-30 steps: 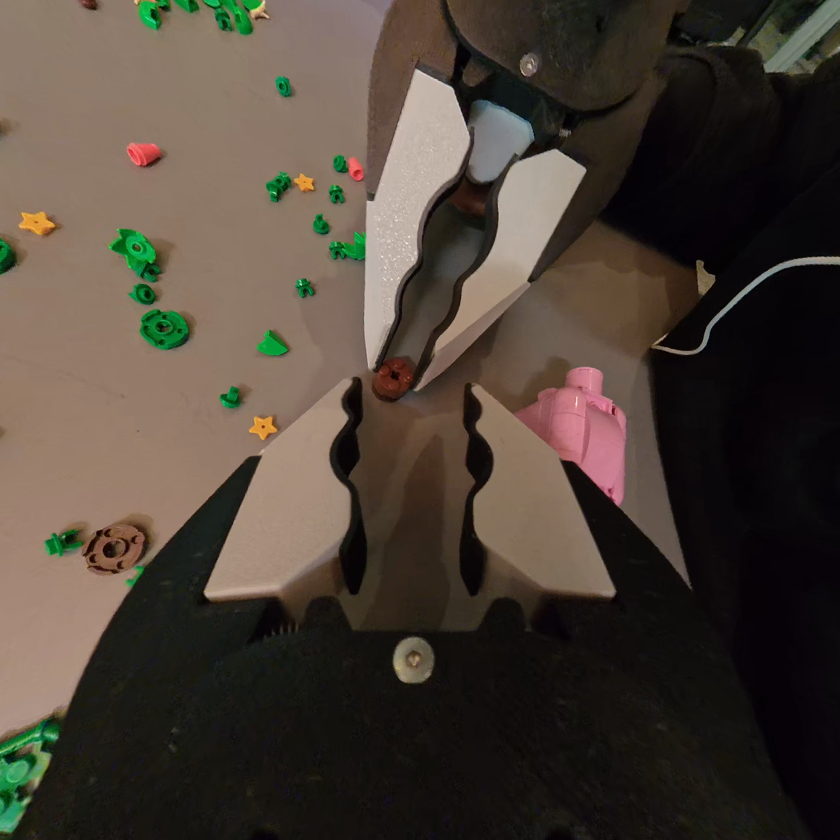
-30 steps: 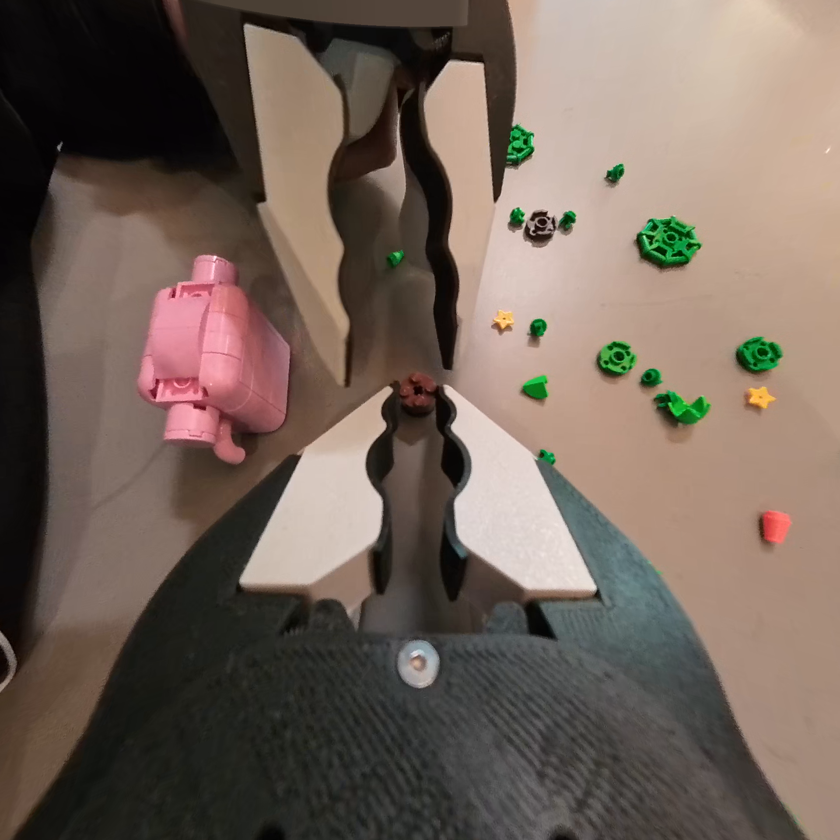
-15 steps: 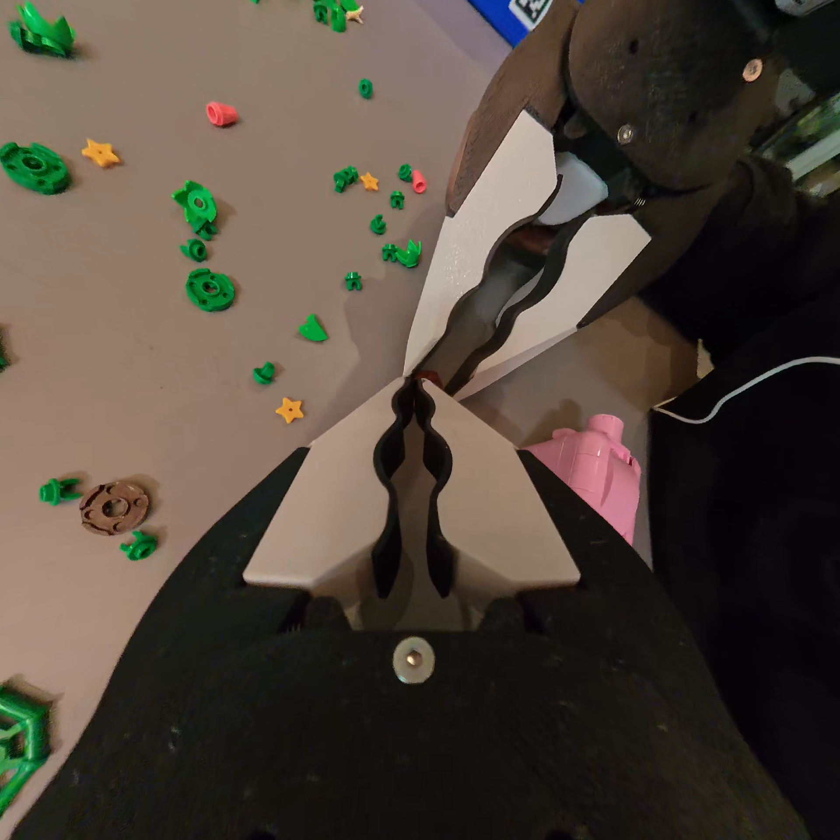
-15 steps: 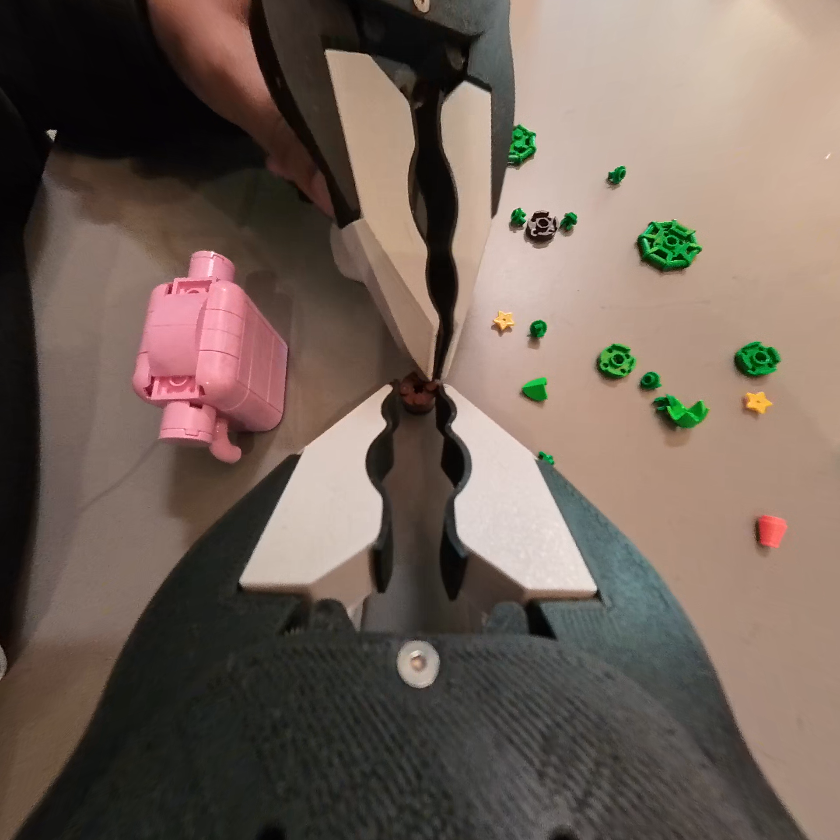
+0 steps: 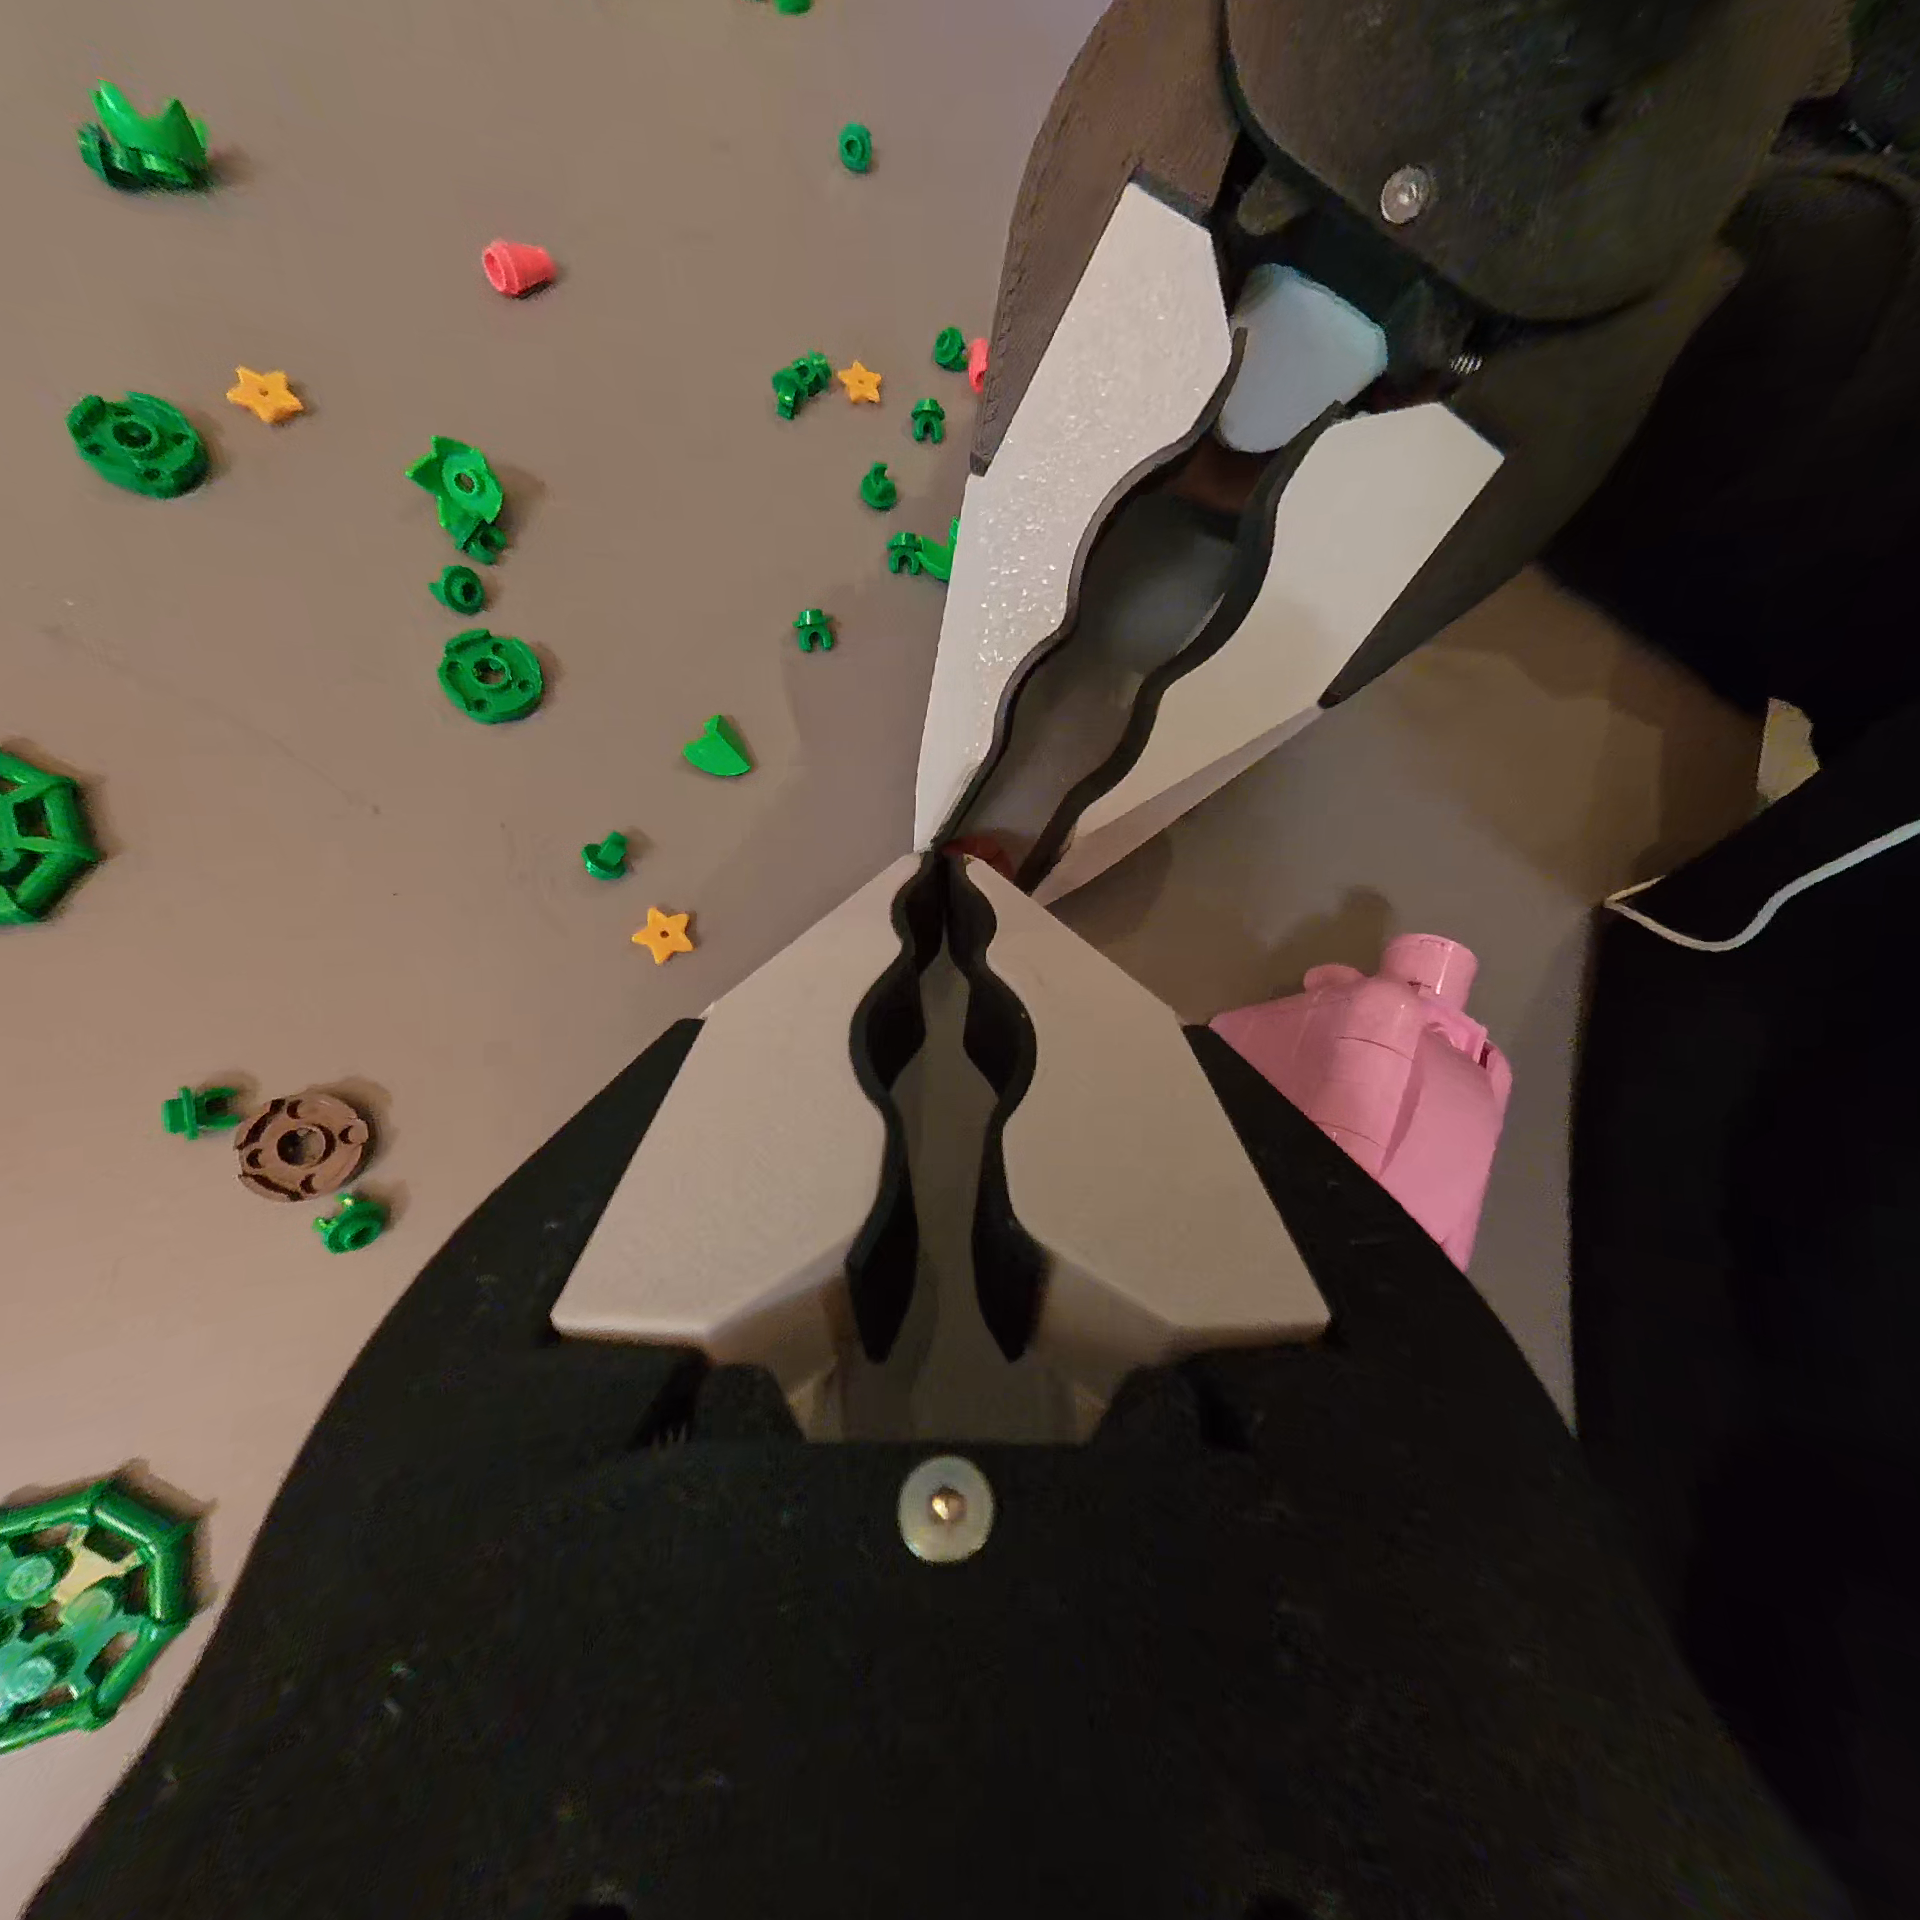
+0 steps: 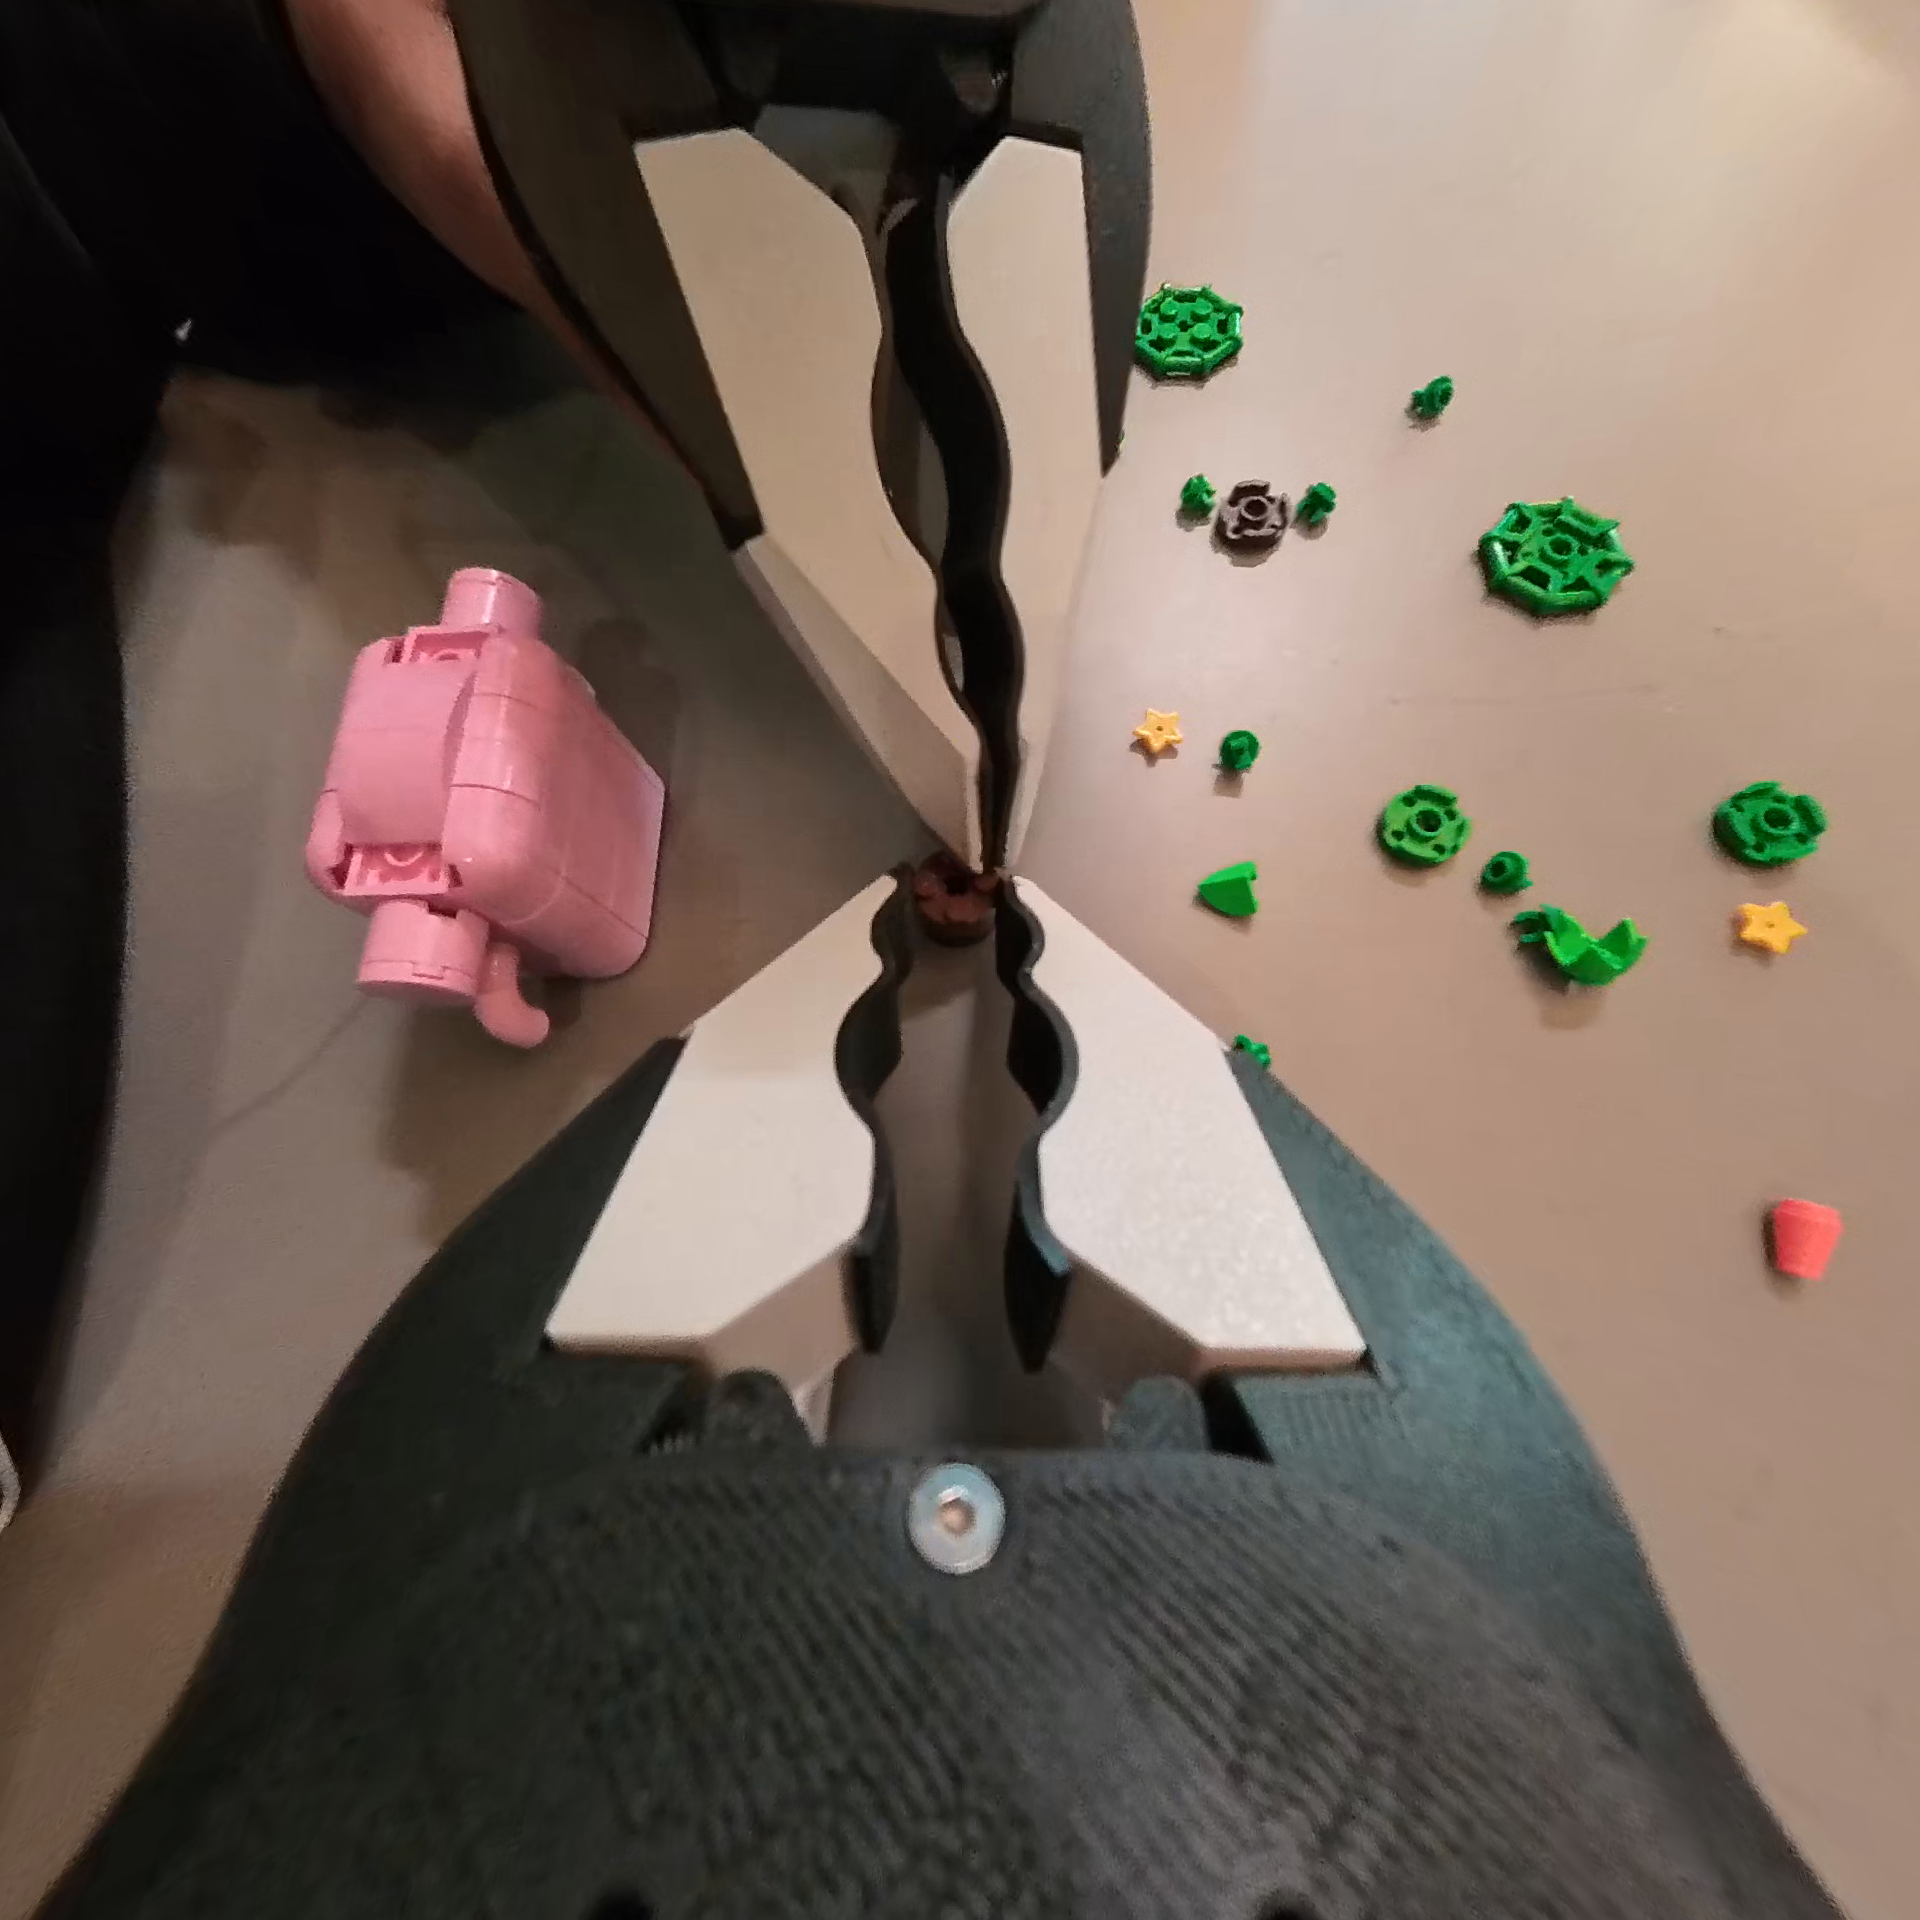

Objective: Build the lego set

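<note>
Two grippers meet tip to tip above a beige tabletop [image 6: 1558, 156]. Right gripper [image 6: 951, 899]: jaws narrowly open, pinching a small dark brown round lego piece [image 6: 948, 904] at the very tips. Left gripper [image 5: 948, 868]: jaws closed almost fully, tips pressed against the top edge of that brown piece; whether something tiny sits between them, cannot tell. In the left wrist view only a reddish-brown sliver of the piece shows past the tips.

Pink lego assembly [image 6: 488, 800] lies on its side on the tabletop, near the grippers, apart from them, on the side toward a person's dark clothing.

Loose pieces scattered on the other side: green octagonal web plates [image 6: 1555, 559], green round plates [image 6: 1423, 824], a green wedge [image 6: 1229, 889], a leafy green piece [image 6: 1579, 940], yellow stars [image 6: 1157, 731], a red cone [image 6: 1803, 1236], a dark brown round plate [image 6: 1253, 511] flanked by two small green studs. Left wrist view adds a brown ring plate [image 5: 301, 1145] and another green web plate [image 5: 83, 1621] at the frame edge.

No containers visible; all parts lie bare on the tabletop.
</note>
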Available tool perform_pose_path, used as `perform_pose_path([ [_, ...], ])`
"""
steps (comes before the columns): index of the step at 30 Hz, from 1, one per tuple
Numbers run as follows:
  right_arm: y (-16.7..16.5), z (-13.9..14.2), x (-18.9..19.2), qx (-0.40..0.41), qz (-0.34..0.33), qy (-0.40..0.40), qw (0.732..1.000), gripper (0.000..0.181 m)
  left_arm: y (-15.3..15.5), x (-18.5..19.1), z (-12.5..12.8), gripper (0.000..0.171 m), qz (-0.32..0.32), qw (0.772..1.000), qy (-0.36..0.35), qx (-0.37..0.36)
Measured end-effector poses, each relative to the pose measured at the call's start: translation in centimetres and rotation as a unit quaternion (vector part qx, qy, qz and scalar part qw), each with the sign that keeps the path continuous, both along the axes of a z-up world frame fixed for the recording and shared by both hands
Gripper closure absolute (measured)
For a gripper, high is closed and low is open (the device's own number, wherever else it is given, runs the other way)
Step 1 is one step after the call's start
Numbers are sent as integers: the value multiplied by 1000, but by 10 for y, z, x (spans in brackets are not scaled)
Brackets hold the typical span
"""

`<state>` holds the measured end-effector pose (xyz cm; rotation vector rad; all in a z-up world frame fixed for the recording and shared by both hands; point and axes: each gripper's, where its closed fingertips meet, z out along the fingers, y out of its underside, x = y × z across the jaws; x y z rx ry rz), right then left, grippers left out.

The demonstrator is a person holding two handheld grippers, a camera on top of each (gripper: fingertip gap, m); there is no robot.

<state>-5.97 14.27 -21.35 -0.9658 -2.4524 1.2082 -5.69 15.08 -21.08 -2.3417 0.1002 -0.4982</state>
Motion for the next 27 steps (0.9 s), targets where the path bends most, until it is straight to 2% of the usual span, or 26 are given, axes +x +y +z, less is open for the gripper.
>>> perform_pose_path([
  [6, 4, 11, 0, -10, -16, 27, 999, 162, 0, 2, 0, 171, -6, 1000, 16, 2],
  [9, 8, 30, -3, -30, -29, 61, 997, 181, 0, 2, 0, 171, -6, 1000, 17, 2],
  [11, 5, 37, -1, -44, -25, 73, 996, 181, 0, 2, 0, 171, -6, 1000, 13, 3],
  [15, 2, 7, 3, -3, -13, 21, 1000, 181, 0, 2, 0, 171, -5, 1000, 11, 4],
  [19, 0, 19, 2, -18, -15, 38, 999, 181, -1, 2, 0, 171, -5, 1000, 14, 4],
  [21, -1, 8, 4, 0, -10, 16, 1000, 181, -1, 2, 0, 171, -5, 1000, 12, 4],
  [24, 0, 7, 4, 17, -9, 17, 1000, 181, -1, 3, -1, 171, -5, 1000, 5, 2],
  [25, -1, 12, 3, 22, -9, 35, 999, 181, -1, 3, 0, 171, -4, 1000, 4, 1],
  [27, -9, 28, 5, -18, 0, 57, 998, 181, -1, 3, 0, 171, -4, 1000, 0, 1],
])
